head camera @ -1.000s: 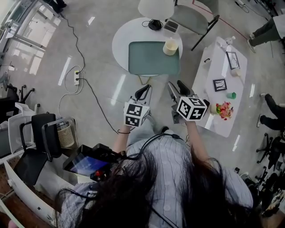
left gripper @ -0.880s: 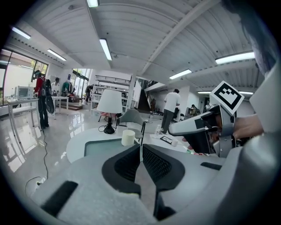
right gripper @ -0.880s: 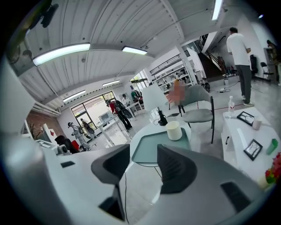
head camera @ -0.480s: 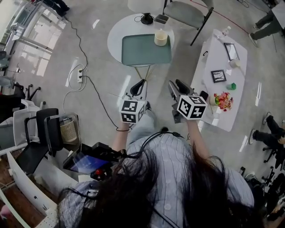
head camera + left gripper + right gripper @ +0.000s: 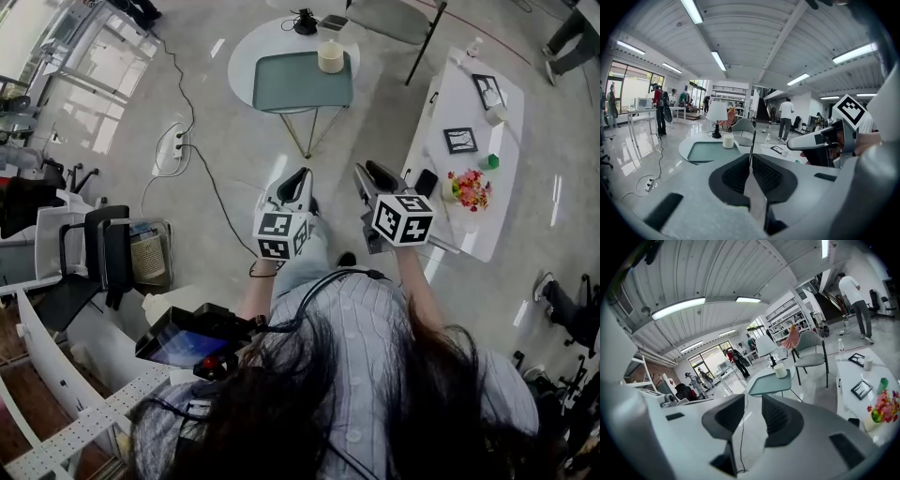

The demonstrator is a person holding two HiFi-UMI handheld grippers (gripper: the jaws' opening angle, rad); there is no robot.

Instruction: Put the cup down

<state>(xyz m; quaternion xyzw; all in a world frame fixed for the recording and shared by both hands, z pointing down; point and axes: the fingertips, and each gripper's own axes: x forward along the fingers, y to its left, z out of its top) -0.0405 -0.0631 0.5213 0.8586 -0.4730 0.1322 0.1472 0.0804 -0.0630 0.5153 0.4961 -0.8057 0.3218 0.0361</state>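
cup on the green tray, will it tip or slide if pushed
The cup looks short and about as wide as tall, so it probably resists tipping. It stands on a smooth-looking tray, so a push would likely slide it. It seems small and probably light; its material cannot be told.

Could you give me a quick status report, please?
Left gripper shut, empty. Right gripper empty, jaws just been closing, gap left. Cup down on tray, well ahead. Power strip on floor, left.
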